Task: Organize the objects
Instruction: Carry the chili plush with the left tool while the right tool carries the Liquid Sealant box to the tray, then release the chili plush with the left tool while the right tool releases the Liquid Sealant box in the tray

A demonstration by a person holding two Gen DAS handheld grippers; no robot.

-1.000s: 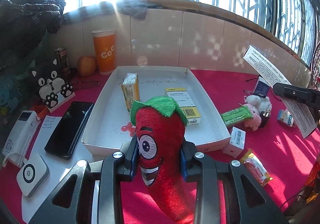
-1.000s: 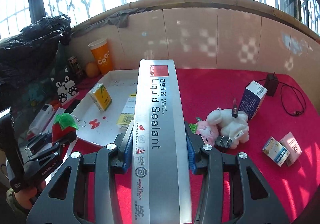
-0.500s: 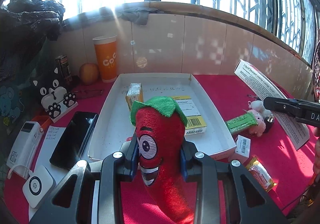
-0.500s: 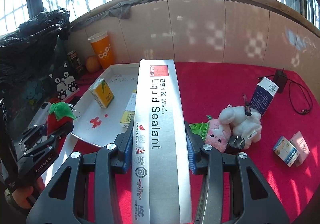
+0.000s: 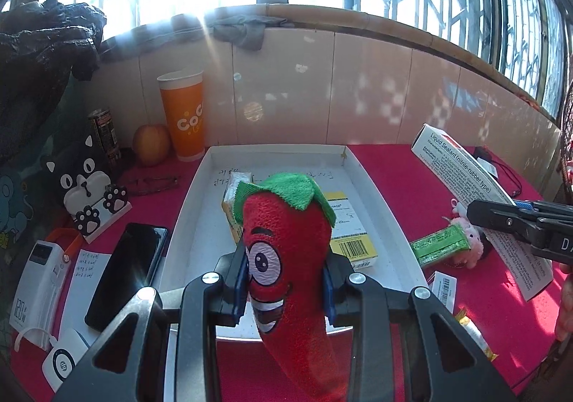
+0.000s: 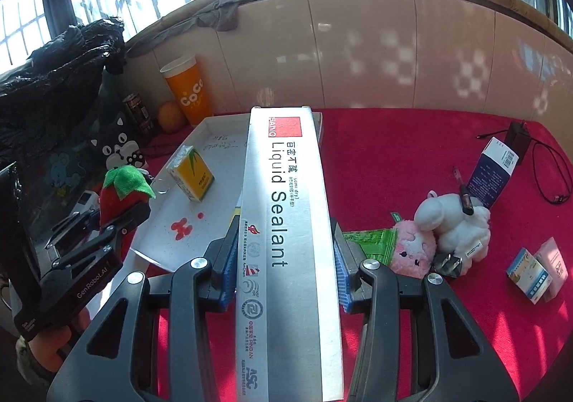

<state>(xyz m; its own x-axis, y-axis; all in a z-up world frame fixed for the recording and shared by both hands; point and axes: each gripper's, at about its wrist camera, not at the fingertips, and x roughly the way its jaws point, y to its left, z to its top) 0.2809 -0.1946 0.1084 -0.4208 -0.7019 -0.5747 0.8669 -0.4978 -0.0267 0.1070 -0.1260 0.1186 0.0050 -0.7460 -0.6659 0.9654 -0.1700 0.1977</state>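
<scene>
Grip: your left gripper (image 5: pixel 285 289) clamps the chili plush (image 5: pixel 286 258), your right gripper (image 6: pixel 284 258) clamps the sealant box (image 6: pixel 286 223) | Place: both poised at the white tray (image 5: pixel 361 172) | Tip: lower the plush into bare tray floor, lay the box lengthwise, clear of the yellow carton (image 6: pixel 191 180).

Red chili plush (image 5: pixel 286 258) upright in left tongs; long sealant box (image 6: pixel 286 223) in right.
</scene>
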